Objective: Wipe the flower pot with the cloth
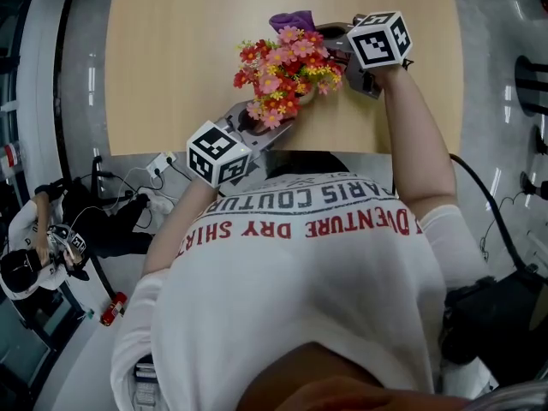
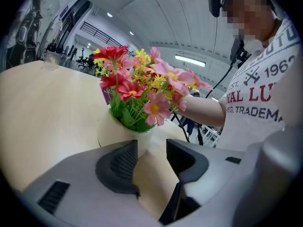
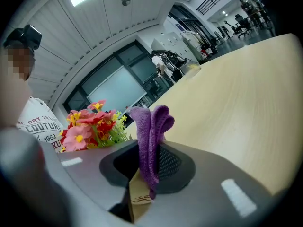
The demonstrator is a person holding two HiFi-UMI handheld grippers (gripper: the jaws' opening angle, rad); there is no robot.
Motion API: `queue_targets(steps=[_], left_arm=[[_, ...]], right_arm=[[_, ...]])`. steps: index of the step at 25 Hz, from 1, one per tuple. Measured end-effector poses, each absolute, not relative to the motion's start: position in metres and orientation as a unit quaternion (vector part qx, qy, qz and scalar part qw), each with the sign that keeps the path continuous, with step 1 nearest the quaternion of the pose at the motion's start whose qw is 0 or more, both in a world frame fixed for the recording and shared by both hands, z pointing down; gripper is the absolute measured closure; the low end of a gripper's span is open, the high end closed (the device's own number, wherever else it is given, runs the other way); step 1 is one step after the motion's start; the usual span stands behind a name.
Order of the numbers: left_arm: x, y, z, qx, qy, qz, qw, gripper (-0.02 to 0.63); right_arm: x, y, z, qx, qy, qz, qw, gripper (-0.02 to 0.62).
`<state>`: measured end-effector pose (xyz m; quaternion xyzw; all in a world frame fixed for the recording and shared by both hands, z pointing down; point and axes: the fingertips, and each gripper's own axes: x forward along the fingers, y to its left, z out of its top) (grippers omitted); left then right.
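Note:
A bunch of red, pink and yellow artificial flowers [image 1: 282, 71] stands in a cream flower pot [image 2: 118, 131] on the wooden table [image 1: 171, 58]. In the head view the blooms hide the pot. My left gripper [image 2: 151, 148] is open, and the pot stands just beyond its tips, toward the left jaw. Bare tabletop shows between the jaws. In the head view this left gripper [image 1: 272, 131] reaches under the flowers from the near side. My right gripper [image 3: 149, 150] is shut on a folded purple cloth [image 3: 150, 136], which sticks up above the jaws. The cloth [image 1: 291, 20] sits behind the flowers [image 3: 90, 124].
The table's near edge [image 1: 257, 152] runs just in front of the person's chest. A clear cup [image 3: 191, 69] stands far off on the table. A power strip and cables [image 1: 158, 165] lie on the floor at left, near a seated person [image 1: 34, 247].

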<state>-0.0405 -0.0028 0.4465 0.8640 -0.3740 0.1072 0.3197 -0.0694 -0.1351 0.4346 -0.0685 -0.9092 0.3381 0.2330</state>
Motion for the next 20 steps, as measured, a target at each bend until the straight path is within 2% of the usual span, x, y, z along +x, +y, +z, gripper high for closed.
queue_targets(steps=[12,20], left_arm=[[-0.086,-0.022,0.447,0.852,-0.416,0.12,0.295,0.413],[-0.095,-0.041,0.445,0.888,-0.344,0.171,0.252,0.413]], right_arm=[[-0.017,-0.107,0.435,0.032,-0.901,0.375,0.213,0.532],[0.0,-0.098,0.437,0.093,-0.88,0.432,0.175,0.532]])
